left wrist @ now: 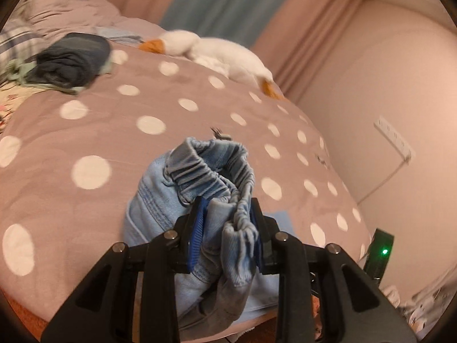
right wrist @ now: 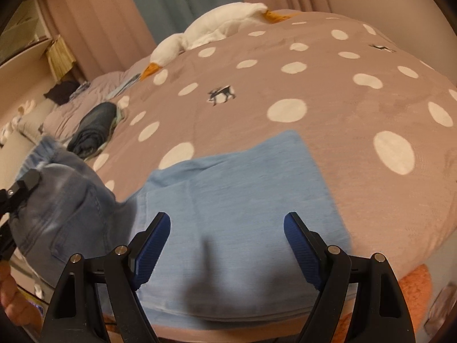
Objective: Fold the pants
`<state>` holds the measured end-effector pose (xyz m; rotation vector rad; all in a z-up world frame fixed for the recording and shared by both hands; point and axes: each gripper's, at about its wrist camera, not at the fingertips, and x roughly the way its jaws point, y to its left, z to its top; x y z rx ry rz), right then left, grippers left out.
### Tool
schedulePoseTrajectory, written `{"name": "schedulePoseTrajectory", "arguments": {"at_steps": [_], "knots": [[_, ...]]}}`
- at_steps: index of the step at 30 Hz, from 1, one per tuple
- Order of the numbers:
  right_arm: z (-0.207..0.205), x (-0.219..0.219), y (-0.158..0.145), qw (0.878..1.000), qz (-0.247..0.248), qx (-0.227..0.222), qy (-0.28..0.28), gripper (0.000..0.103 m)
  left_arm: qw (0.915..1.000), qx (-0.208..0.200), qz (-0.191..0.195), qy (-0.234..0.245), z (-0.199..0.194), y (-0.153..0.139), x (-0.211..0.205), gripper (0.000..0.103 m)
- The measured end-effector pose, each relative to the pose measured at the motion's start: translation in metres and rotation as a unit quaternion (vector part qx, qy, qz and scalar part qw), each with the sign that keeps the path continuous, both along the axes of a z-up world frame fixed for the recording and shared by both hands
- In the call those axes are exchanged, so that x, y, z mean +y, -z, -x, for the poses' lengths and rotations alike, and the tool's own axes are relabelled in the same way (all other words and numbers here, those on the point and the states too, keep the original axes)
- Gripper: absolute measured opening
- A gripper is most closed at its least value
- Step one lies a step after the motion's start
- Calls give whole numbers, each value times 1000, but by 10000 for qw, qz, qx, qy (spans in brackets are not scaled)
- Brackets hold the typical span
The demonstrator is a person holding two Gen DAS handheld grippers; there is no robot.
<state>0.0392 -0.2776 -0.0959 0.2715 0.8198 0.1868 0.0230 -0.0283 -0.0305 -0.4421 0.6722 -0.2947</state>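
The left hand-held gripper (left wrist: 228,225) is clenched on the gathered elastic waistband of the jeans (right wrist: 200,200), lifting that end off the bed (left wrist: 142,148), while the legs lie spread flat at the near edge of the spotted cover. The right hand-held gripper (right wrist: 227,243) hangs released above the flat legs, gripping nothing. To fold well, the lifted waist probably should be carried toward twelve o'clock over the legs, kept taut and level. The right could pin the crease line first. The bunched waistband may slip or land twisted, so lowering it slowly seems wise.
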Motion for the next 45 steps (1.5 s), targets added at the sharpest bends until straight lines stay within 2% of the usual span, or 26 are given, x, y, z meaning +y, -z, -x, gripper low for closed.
{"name": "schedulePoseTrajectory", "arguments": {"at_steps": [6,14,17,18,19,20,21,23,24,25,28,31,34,37,38,42,44,45], "knots": [[1,-19,3,9997,-132,42,216,83,9981,318,-369,388,-19,22,-45,29],[4,-32,15,9989,-150,320,321,83,9929,824,-302,802,-34,50,-65,32],[6,-36,17,9985,-236,384,317,83,9894,1074,143,963,-35,54,-64,42],[6,-37,17,9984,-240,398,324,83,9880,1127,271,1019,-33,53,-64,51],[6,-38,16,9984,-217,408,330,83,9859,1197,390,1102,-32,50,-64,66],[7,-39,15,9984,-170,410,348,83,9850,1202,454,1153,-29,46,-64,74],[7,-39,15,9984,-146,408,358,83,9855,1123,503,1170,-25,40,-62,81],[9,-39,14,9985,-128,394,354,83,9880,913,465,1158,-15,27,-60,86],[9,-39,13,9985,-131,394,342,87,9891,841,404,1141,-11,21,-59,94],[9,-38,13,9986,-140,385,334,90,9904,752,338,1106,-7,17,-57,99],[10,-35,9,9991,-199,294,239,93,9958,483,-146,763,5,7,-45,100],[5,-26,2,9995,-230,228,39,95,9954,527,-751,274,8,13,-29,100],[-1,-10,-4,9983,-391,201,-378,100,9923,778,-956,-98,6,25,-10,100],[-9,12,-7,9881,-993,296,-1139,102,9899,968,-998,-293,7,37,13,100],[-11,18,-6,9861,-1000,346,-1285,102,9888,1022,-1013,-389,7,40,19,100],[-25,50,2,9908,51,336,-1309,102,9861,1134,-962,-743,15,47,46,100],[-34,59,11,9893,236,475,-1356,102,9856,1173,-896,-827,19,48,53,100],[-41,62,17,9873,140,607,-1460,102,9853,1194,-851,-878,20,49,57,100]]}}
